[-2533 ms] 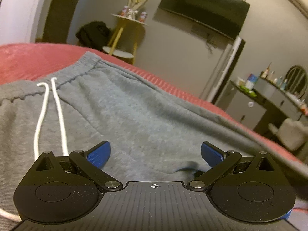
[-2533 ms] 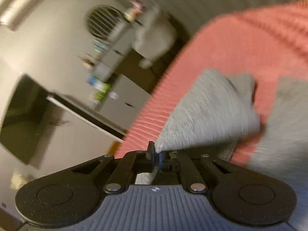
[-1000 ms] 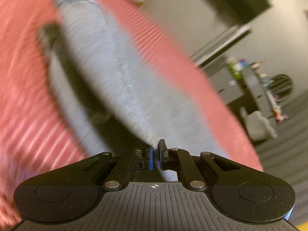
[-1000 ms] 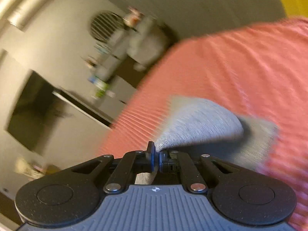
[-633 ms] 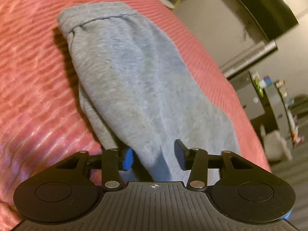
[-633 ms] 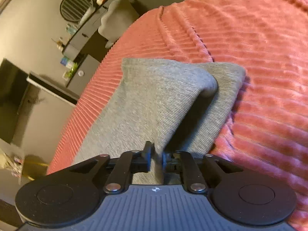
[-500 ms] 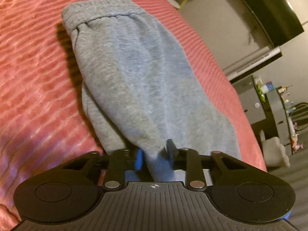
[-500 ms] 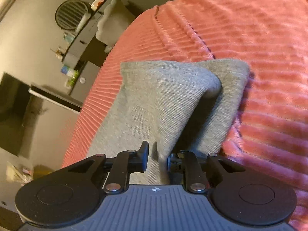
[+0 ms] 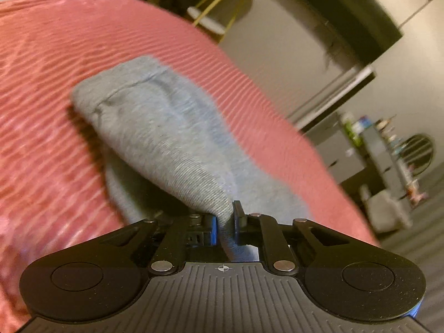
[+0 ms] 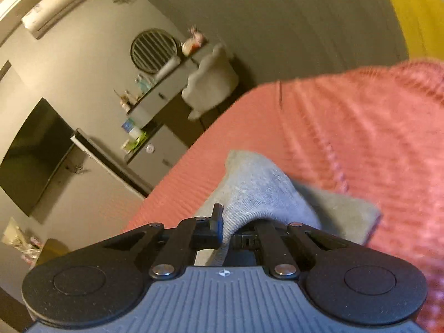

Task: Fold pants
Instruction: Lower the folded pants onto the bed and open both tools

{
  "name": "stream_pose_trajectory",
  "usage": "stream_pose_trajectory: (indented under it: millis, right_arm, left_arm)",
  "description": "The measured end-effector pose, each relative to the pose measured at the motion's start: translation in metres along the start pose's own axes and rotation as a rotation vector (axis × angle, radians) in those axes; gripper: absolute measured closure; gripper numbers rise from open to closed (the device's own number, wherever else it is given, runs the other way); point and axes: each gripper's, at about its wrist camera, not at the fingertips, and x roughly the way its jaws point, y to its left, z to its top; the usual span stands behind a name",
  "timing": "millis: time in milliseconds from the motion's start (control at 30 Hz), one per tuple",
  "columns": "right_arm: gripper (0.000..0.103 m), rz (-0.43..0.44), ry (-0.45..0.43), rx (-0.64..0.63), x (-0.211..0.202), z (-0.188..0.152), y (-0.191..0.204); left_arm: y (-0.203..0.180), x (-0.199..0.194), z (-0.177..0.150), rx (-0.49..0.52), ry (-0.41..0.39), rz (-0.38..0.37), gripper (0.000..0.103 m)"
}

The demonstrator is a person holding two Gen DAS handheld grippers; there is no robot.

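The grey pants [image 9: 155, 127] lie folded lengthwise on the red ribbed bedspread [image 9: 47, 88]. In the left wrist view the waistband end is at the far end and the cloth rises in a tent to my left gripper [image 9: 224, 219], which is shut on a pinch of the grey fabric. In the right wrist view the pants [image 10: 260, 191] show as a leg end lifted off the bedspread [image 10: 360, 138]. My right gripper [image 10: 231, 230] is shut on that fabric, with a lower layer lying flat to the right.
Beyond the bed's far edge are a wall-mounted TV [image 10: 30, 161], a low cabinet with bottles [image 10: 155, 144], a white chair [image 10: 211, 83] and a yellow stool [image 9: 211, 8]. A yellow curtain [image 10: 410, 14] hangs at the right.
Both grippers, partly open around the fabric half a second ago, have shut on it and lifted it. Both views have swung and are blurred with motion.
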Motion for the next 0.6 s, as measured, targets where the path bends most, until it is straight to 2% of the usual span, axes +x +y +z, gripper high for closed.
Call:
stream_pose_trajectory:
  millis: [33,67,100,133,167,200,233,300,333,400,467,533,567,600]
  right_arm:
    - [0.098,-0.034,-0.011,-0.026,-0.001,-0.004,-0.004]
    - [0.098,-0.074,0.005,-0.055,0.003,-0.01,-0.009]
    - [0.096,-0.118,0.037,-0.074,0.01,-0.016,-0.016]
    - [0.094,-0.188,0.085,-0.084,0.021,-0.021,-0.022]
    - [0.089,-0.268,0.133,-0.084,0.03,-0.026,-0.029]
    - [0.086,-0.344,0.153,-0.069,0.033,-0.029,-0.036]
    - [0.082,-0.371,0.136,-0.045,0.029,-0.03,-0.041]
    - [0.061,-0.397,0.051,-0.027,0.014,-0.028,-0.039]
    - [0.06,-0.421,0.002,-0.061,0.007,-0.026,-0.033]
    - [0.06,-0.418,-0.069,-0.152,-0.003,-0.024,-0.015]
    - [0.059,-0.349,-0.111,-0.246,-0.004,-0.028,0.011]
    - [0.05,-0.265,-0.101,-0.317,0.001,-0.038,0.034]
    - [0.041,-0.215,-0.067,-0.352,0.008,-0.047,0.045]
    - [0.039,-0.172,-0.023,-0.377,0.019,-0.058,0.053]
  left_arm:
    - [0.003,0.007,-0.005,0.015,0.041,0.049,0.087]
    - [0.006,0.015,-0.009,0.031,0.091,0.114,0.079]
    - [0.008,0.022,-0.013,0.048,0.129,0.186,0.071]
    - [0.009,0.025,-0.016,0.067,0.14,0.246,0.067]
    - [0.01,0.021,-0.018,0.075,0.119,0.265,0.055]
    - [0.009,0.014,-0.018,0.077,0.088,0.274,0.051]
    - [0.006,0.006,-0.017,0.084,0.05,0.288,0.052]
    - [-0.003,-0.009,-0.013,0.118,-0.036,0.34,0.052]
    - [-0.011,-0.016,-0.012,0.146,-0.096,0.366,0.052]
    - [-0.03,-0.019,-0.008,0.228,-0.148,0.359,0.049]
    - [-0.049,-0.011,-0.01,0.298,-0.144,0.316,0.042]
    - [-0.071,0.005,-0.019,0.38,-0.107,0.264,0.036]
    - [-0.083,0.015,-0.026,0.419,-0.086,0.249,0.036]
    - [-0.095,0.028,-0.033,0.461,-0.065,0.235,0.036]
